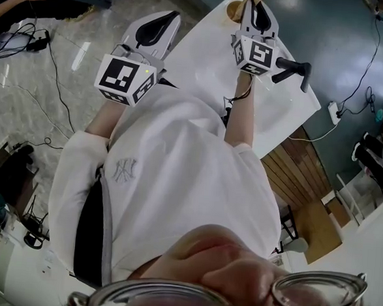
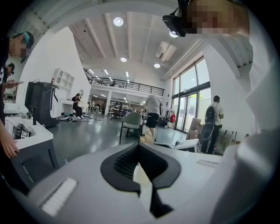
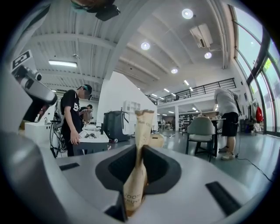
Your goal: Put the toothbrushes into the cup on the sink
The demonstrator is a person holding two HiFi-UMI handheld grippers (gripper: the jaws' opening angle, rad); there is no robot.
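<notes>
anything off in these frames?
The brown paper toothbrush packet is kinked where the right gripper clamps it: the upper part stands upright and the printed lower part slants left. Nothing else stands out.

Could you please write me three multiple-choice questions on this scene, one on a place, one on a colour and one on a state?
1. The cup stands: A) on the floor; B) on the white counter, by the right gripper; C) on a chair.
2. The toothbrush packet is: A) blue; B) black; C) brown.
3. The right gripper is: A) shut on the packet; B) open, empty; C) out of view.
Key: 1 B, head view shows it there; 2 C, tan paper wrapper; 3 A, jaws pinch the packet.
</notes>
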